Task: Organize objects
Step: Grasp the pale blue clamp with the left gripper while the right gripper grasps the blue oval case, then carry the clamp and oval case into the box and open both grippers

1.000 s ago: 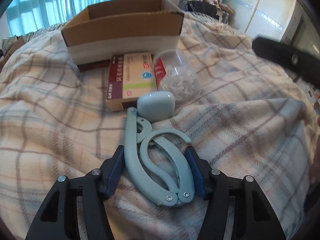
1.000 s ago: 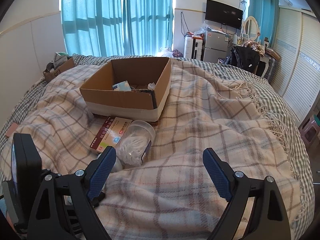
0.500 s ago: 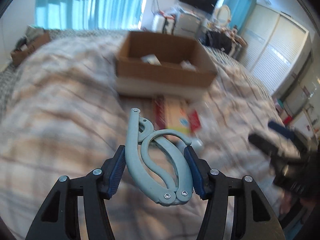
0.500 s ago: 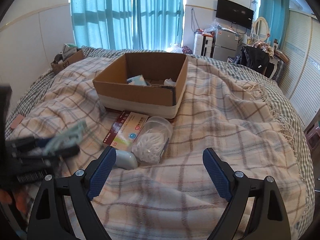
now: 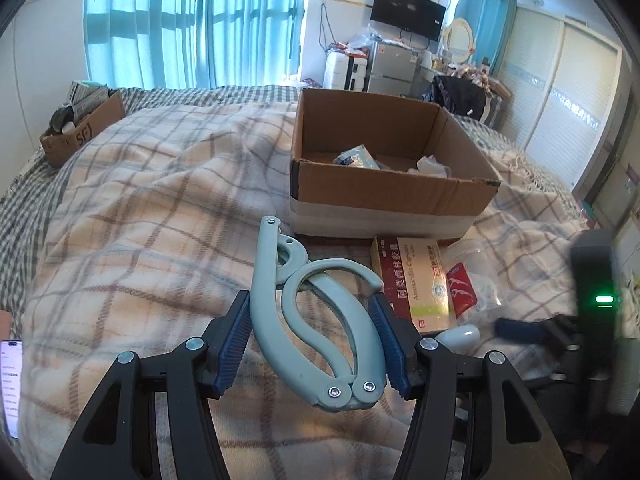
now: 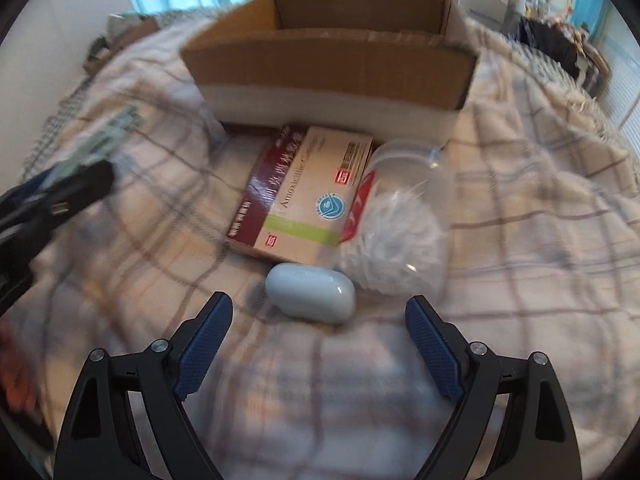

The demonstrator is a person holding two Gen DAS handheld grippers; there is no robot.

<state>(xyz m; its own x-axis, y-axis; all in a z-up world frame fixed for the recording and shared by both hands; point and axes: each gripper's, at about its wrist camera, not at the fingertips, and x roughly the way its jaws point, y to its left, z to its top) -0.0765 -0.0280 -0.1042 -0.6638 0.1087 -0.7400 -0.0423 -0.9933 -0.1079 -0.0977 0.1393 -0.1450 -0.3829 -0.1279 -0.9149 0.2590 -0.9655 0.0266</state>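
My left gripper (image 5: 312, 344) is shut on a pale blue plastic hand tool (image 5: 304, 312) and holds it above the plaid blanket, short of the open cardboard box (image 5: 392, 192). My right gripper (image 6: 316, 344) is open and empty, low over the blanket, just in front of a pale blue oval case (image 6: 310, 293). Behind the case lie a medicine box (image 6: 308, 196) and a clear tub of cotton swabs (image 6: 400, 224). These also show in the left wrist view: the case (image 5: 458, 336), the medicine box (image 5: 416, 280), the tub (image 5: 476, 276). The box holds some small packets (image 5: 356, 158).
A plaid blanket (image 5: 152, 208) covers the bed. A smaller cardboard box (image 5: 80, 128) of items sits at the far left. A phone (image 5: 10, 388) lies at the left edge. Cabinets and a wardrobe stand beyond the bed.
My left gripper has lifted the blue tool off the blanket and swung left and up. My right gripper has dropped down and forward toward the oval case.
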